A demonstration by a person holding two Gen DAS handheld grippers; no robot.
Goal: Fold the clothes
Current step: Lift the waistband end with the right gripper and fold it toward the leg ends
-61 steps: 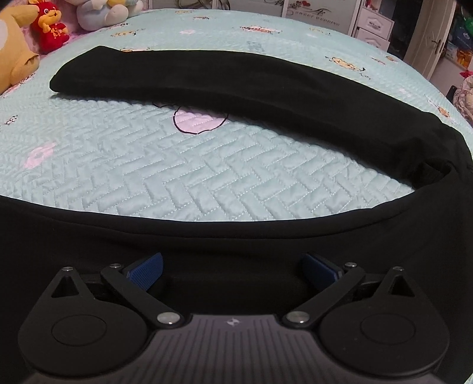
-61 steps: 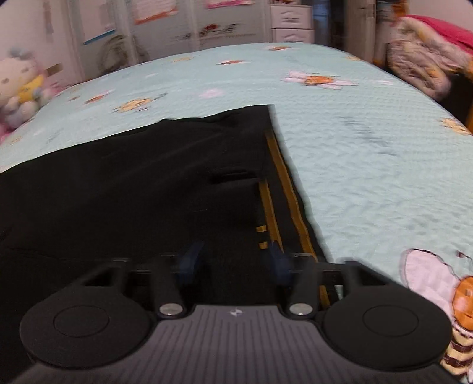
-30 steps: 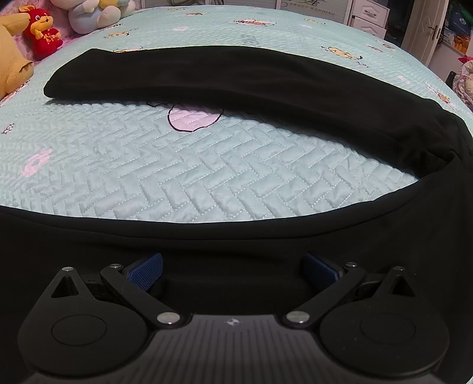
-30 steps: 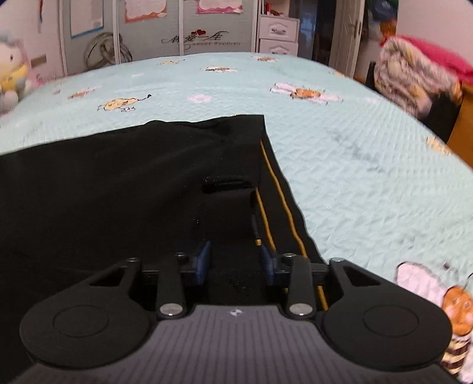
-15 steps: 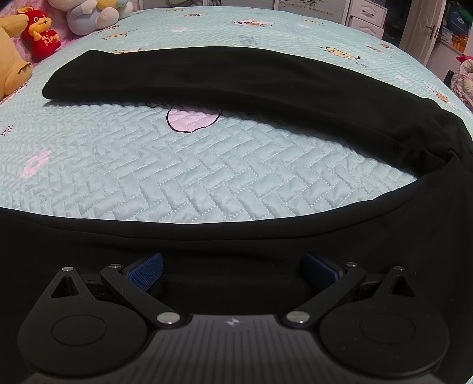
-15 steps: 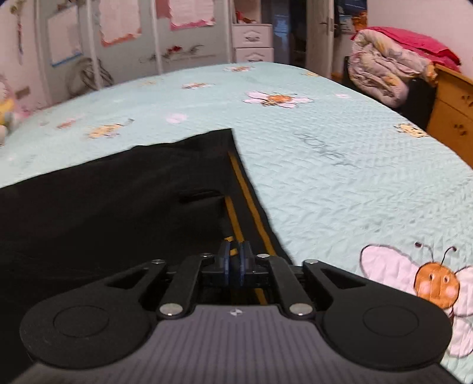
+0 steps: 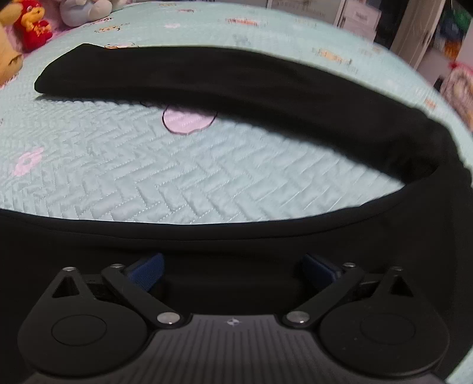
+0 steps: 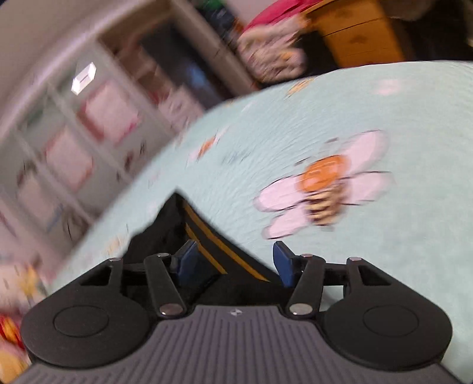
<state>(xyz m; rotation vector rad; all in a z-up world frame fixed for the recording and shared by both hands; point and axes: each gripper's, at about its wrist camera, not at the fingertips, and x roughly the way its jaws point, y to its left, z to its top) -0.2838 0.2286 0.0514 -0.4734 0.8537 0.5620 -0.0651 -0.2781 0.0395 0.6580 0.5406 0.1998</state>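
Observation:
Black trousers (image 7: 236, 85) lie spread on a mint quilted bed. One leg stretches across the far side in the left wrist view; the near leg (image 7: 207, 239) lies under my left gripper (image 7: 233, 271), which is open with its blue pads wide apart over the cloth. In the right wrist view, a pointed corner of the trousers with yellow stripes (image 8: 204, 239) rises between the pads of my right gripper (image 8: 233, 263), which is open. That view is tilted and blurred.
The bed cover (image 7: 147, 171) has flower and bee prints (image 8: 325, 183). Plush toys (image 7: 32, 23) sit at the far left. A wardrobe (image 8: 74, 133), a wooden cabinet (image 8: 360, 35) and piled bedding (image 8: 272, 56) stand beyond the bed.
My right gripper, shut on the striped waistband half a second ago, now stands open and has swung and tilted to the right. My left gripper has shifted slightly and stays open.

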